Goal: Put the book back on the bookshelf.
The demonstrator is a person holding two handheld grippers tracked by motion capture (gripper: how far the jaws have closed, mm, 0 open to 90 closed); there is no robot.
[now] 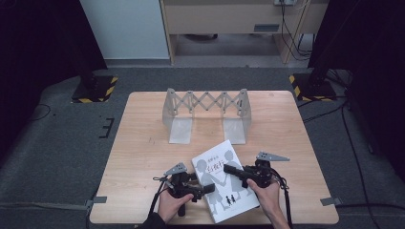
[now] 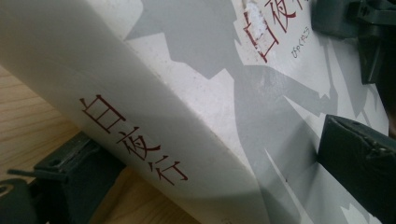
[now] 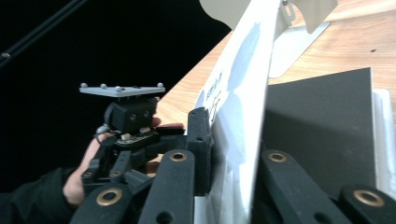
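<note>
Both forearms entered from the near table edge. Left gripper [image 1: 206, 188] was held in the left hand [image 1: 170, 204], pointing right, its jaws set apart, one above and one below. Right gripper [image 1: 228, 169] was held in the right hand [image 1: 265, 194], pointing left, jaws pinched nearly together.

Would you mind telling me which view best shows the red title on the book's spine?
The left gripper view: the book fills the frame, its spine lettering large and sharp. The high view shows the whole cover from above, its spine hidden. The right gripper view shows the raised cover edge-on.
</note>
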